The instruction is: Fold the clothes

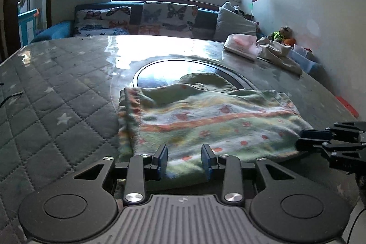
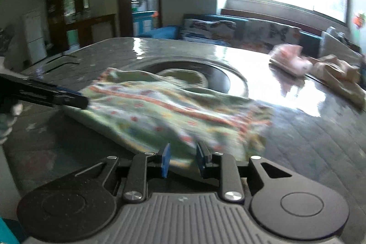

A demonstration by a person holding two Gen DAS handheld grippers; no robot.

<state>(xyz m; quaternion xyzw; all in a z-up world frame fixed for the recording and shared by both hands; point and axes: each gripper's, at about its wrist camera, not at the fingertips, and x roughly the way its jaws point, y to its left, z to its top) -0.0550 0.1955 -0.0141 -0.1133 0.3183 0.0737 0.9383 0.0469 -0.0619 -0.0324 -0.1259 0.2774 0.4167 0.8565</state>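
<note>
The left tool [image 1: 184, 160] stands unclenched at the near edge of a soft, fleecy green patterned garment [image 1: 205, 120] folded on the glossy quilted surface [image 1: 57, 88]; the right tool [image 2: 182, 159] gapes over its near corner.

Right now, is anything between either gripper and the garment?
Nothing visible. The left gripper and the right gripper are both open at the near edge of the garment, cloth directly ahead of the fingers.
</note>
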